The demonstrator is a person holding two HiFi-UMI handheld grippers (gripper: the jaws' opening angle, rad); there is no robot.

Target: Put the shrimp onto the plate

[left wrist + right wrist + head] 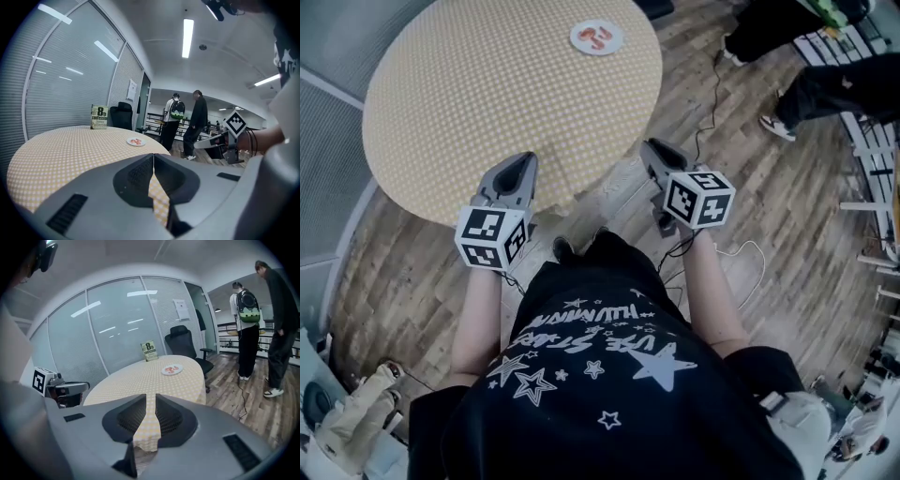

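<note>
Both tools idle at the near edge of the round table (487, 94), over its yellow checked cloth.

Left gripper (153, 157): jaws closed, tips touching, nothing between them. It sits just above the table's rim.

Right gripper (151, 399): jaws drawn almost together, leaving only a thin slit that shows cloth. It holds nothing. It hangs just off the table edge, beside the left one and apart from it.

Plate (581, 45): well ahead of both tools, on the far side of the table. In the left gripper view it lies a little left of the jaw line, in the right gripper view a little right of it.

Shrimp (598, 37): orange pieces lying on the plate, inside its rim. I see none on the cloth, and none near either tool (they are too small in every view to count).

Beyond the plate from the tools: a book (149, 351) standing upright at the far edge, and an office chair (183, 341) behind it. Two people stand on the wood floor, off to the right gripper's right.

Progress, judged: the placing looks complete, with shrimp on plate and both tools empty and far from it. Nothing appears left to do, unless there are more shrimp outside the frames.
</note>
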